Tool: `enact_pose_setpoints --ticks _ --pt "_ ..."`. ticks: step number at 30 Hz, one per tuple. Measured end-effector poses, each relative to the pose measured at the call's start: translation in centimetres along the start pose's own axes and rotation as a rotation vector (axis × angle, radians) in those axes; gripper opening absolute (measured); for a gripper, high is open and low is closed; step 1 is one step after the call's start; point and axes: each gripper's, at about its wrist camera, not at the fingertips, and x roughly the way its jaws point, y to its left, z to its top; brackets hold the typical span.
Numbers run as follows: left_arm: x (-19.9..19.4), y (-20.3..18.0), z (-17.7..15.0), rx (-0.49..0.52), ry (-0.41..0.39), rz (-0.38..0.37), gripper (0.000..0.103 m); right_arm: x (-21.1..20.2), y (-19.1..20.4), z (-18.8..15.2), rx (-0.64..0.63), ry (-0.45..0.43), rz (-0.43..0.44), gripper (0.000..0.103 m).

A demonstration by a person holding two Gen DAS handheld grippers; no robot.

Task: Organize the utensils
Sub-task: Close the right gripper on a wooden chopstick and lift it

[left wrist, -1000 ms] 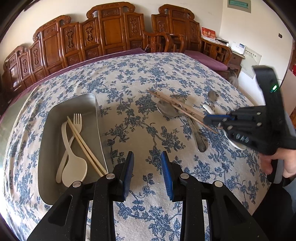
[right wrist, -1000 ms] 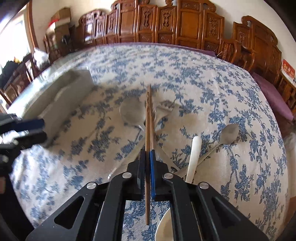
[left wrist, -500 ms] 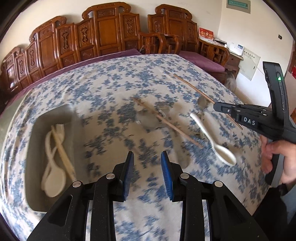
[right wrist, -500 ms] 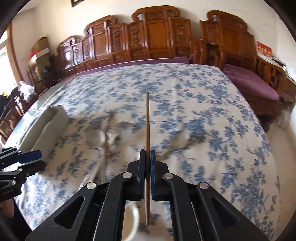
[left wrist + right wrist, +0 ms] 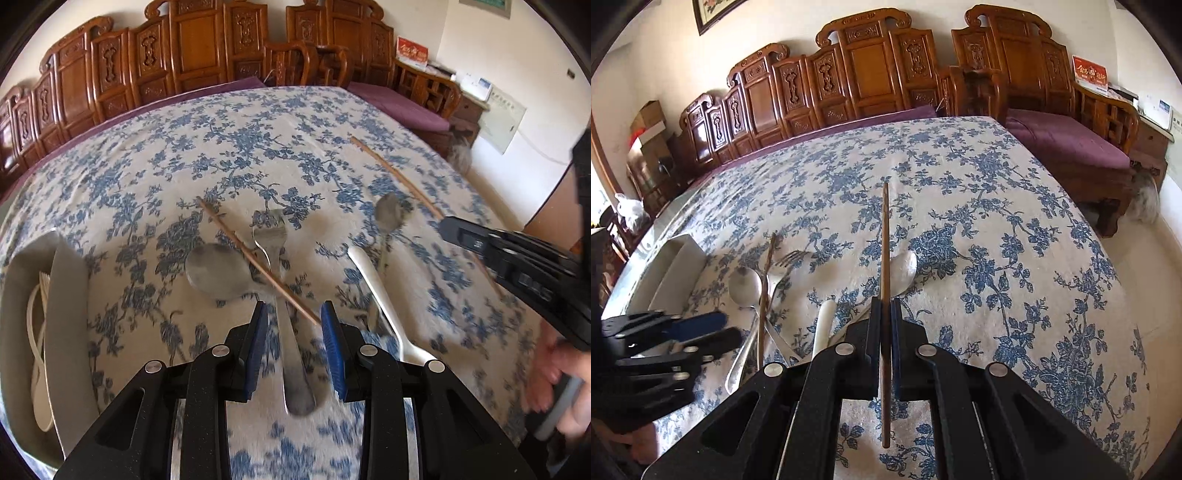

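chopstick (image 5: 885,258) sits clamped in my right tool (image 5: 885,306); my left tool (image 5: 295,332) hangs partly open, empty, over the fork (image 5: 280,295).

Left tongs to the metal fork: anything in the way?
Partly. The left tongs are open over the metal fork, but a loose chopstick lies diagonally across its neck, near the right pad.

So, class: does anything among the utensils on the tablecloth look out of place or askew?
Yes. The chopstick pair is split: the right gripper is shut on one chopstick, while the other chopstick lies slanted across the metal fork and the big metal spoon.
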Motion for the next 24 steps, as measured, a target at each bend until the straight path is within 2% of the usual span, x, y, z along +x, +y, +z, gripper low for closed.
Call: enact_pose_setpoints --ticks 7,12,18,24 --pt "2.2 -1.1 0.4 0.002 0.064 0.035 0.028 -0.1 0.2 0.3 0.011 -0.003 0.019 0.006" --pt "2.2 -0.7 -0.2 0.004 0.085 0.053 0.028 -0.3 0.4 0.4 0.014 -0.011 0.029 0.006" --pt "1.3 -0.2 -0.6 -0.005 0.092 0.041 0.009 -0.4 1.2 0.5 0.0 -0.012 0.037 0.006" --pt "1.0 0.5 -1.0 -0.01 0.101 0.049 0.006 -0.3 1.6 0.5 -0.013 -0.014 0.037 0.006"
